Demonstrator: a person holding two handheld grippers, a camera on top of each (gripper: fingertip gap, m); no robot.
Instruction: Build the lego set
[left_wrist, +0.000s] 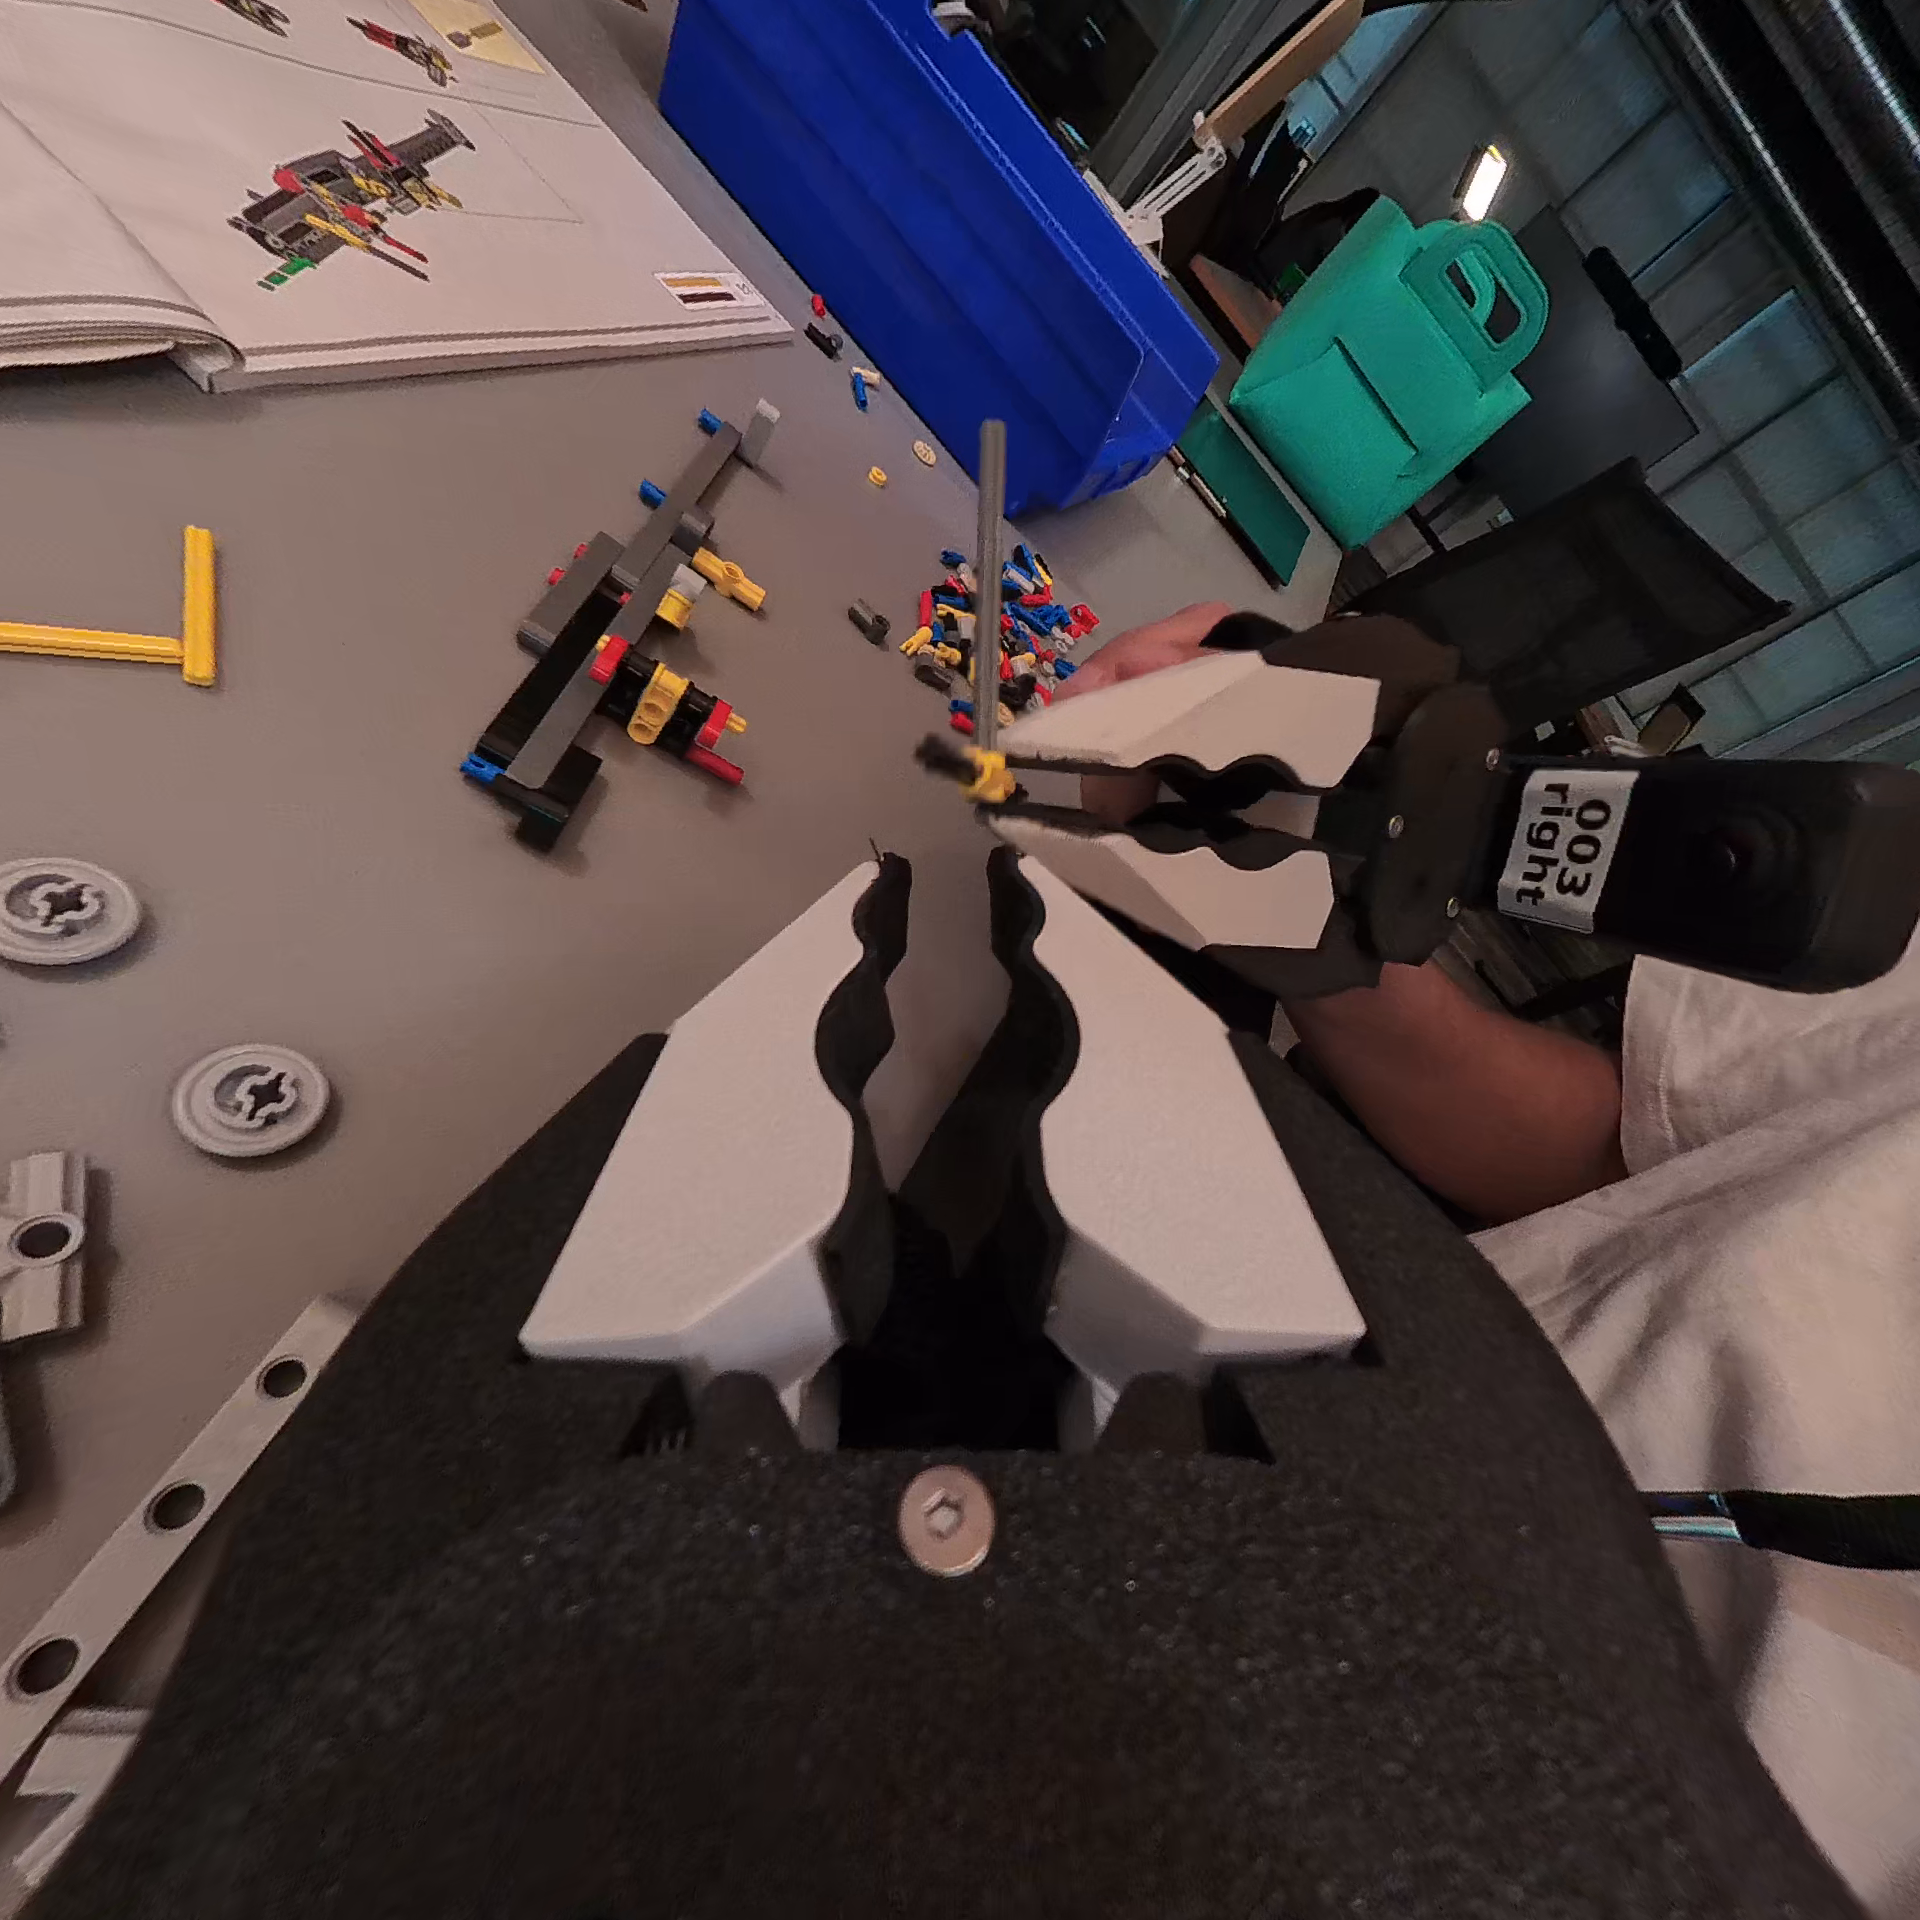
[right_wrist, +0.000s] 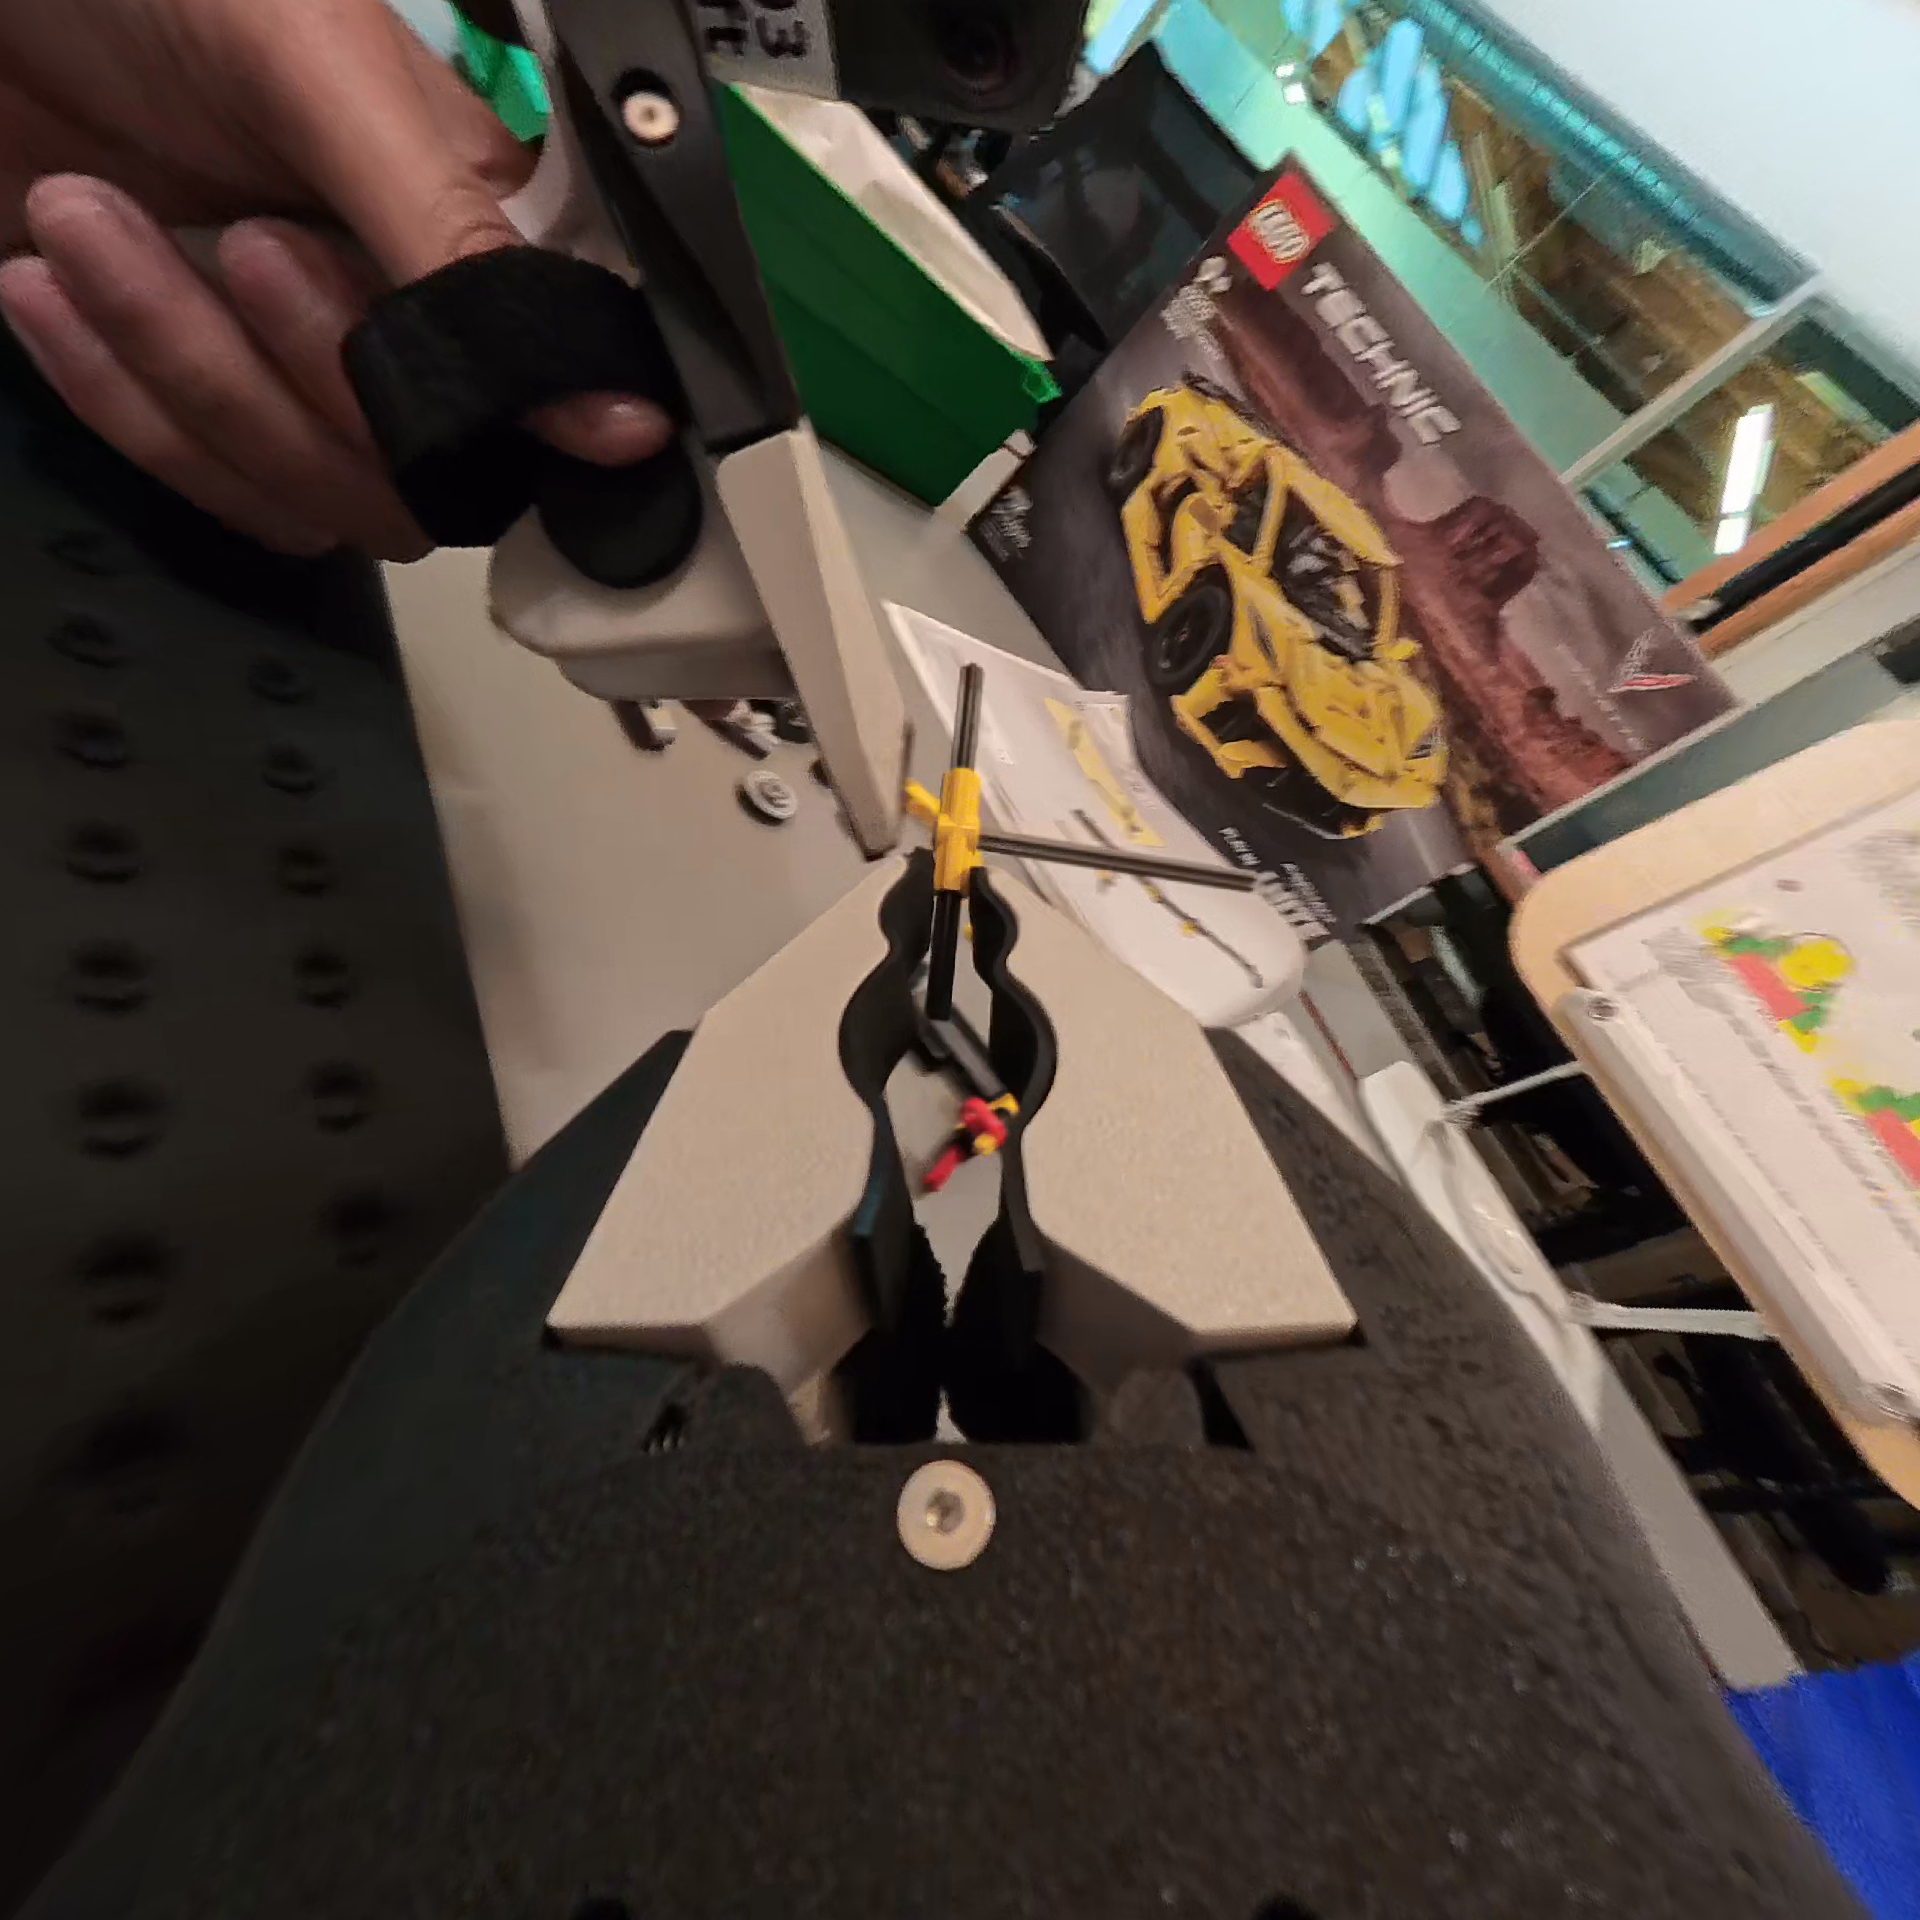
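Currently the right hand-held gripper (right_wrist: 948, 883) is clamped on a black axle (right_wrist: 943, 956) carrying a yellow connector (right_wrist: 954, 826), held aloft at frame centre of the right wrist view; a grey axle (left_wrist: 988, 582) crosses through the connector. The left hand-held gripper (left_wrist: 948, 868) stands with jaws apart, empty, its tips just beside the connector. The partly built chassis (left_wrist: 613, 644) lies on the bench (left_wrist: 312, 810) at centre left of the left wrist view, loose pins (left_wrist: 992, 634) heaped near the blue bin (left_wrist: 935, 239). Judgement: the left should close squarely on the grey axle near the connector and push along its axis, avoiding sideways load that could twist the grip
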